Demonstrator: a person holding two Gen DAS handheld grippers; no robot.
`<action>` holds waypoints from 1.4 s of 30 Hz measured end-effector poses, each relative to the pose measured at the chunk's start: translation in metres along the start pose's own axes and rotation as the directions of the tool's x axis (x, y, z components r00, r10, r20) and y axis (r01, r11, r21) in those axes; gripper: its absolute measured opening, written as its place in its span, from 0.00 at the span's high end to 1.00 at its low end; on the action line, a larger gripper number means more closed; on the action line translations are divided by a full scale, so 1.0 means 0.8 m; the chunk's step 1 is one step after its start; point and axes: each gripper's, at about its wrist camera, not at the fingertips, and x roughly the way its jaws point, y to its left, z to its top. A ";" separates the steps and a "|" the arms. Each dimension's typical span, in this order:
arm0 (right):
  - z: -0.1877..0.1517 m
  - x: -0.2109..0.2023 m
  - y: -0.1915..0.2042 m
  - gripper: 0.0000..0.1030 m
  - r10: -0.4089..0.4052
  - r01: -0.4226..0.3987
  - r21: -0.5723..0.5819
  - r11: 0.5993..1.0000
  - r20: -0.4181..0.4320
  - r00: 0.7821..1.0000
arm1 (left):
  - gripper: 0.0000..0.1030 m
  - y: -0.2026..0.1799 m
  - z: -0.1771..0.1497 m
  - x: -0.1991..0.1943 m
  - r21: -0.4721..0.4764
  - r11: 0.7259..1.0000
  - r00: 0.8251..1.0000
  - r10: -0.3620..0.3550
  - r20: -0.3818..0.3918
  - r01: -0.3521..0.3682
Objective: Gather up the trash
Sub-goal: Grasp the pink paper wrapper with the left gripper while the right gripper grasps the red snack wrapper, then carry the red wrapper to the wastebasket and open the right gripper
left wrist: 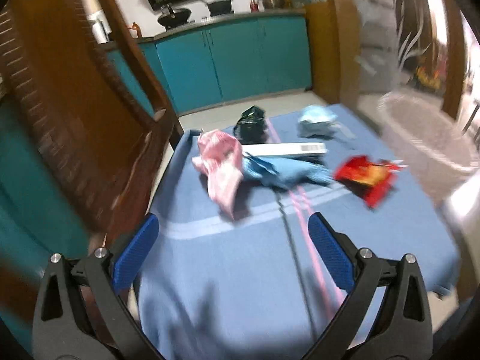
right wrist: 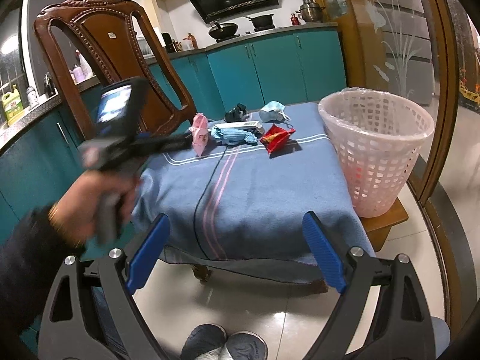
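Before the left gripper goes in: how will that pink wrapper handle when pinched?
The pink wrapper looks like thin crumpled film, so probably floppy and very light; it will likely collapse between the pads rather than resist. Its glossy surface may slip, so a pinch at a fold seems safer. It touches the blue cloth mask, which might drag along. The left gripper is open.

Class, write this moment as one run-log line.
left gripper: open, empty, over blue cloth | right gripper: open, empty | pink wrapper, red wrapper: on table | basket: at right edge
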 end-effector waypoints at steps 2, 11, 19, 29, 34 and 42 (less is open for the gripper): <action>0.002 0.002 -0.003 0.15 -0.006 0.006 0.003 1.000 -0.005 1.000 | 0.05 -0.001 0.019 0.039 0.025 0.999 0.999 0.033 -0.034 -0.032; 0.069 0.093 -0.037 0.15 0.045 -0.038 0.114 0.993 -0.062 0.997 | 0.83 0.019 0.034 0.088 -0.031 0.999 0.990 -0.044 -0.136 0.041; 0.126 0.241 -0.083 0.35 0.016 0.025 0.305 0.952 -0.131 0.991 | 0.83 0.054 -0.050 -0.113 -0.158 0.969 0.978 -0.176 0.107 0.192; 0.130 0.280 -0.082 0.94 -0.002 0.036 0.284 0.958 -0.120 0.993 | 0.83 0.075 -0.141 -0.223 -0.266 0.925 0.960 -0.241 0.145 0.273; 0.101 0.176 -0.050 0.94 -0.001 0.006 0.154 0.988 -0.029 1.000 | 0.82 0.075 -0.145 -0.205 -0.300 0.914 0.961 -0.251 0.114 0.274; 0.040 0.039 -0.018 0.94 -0.030 0.029 0.009 1.000 0.031 0.999 | 0.82 0.048 -0.129 -0.208 -0.261 0.918 0.953 -0.271 0.134 0.298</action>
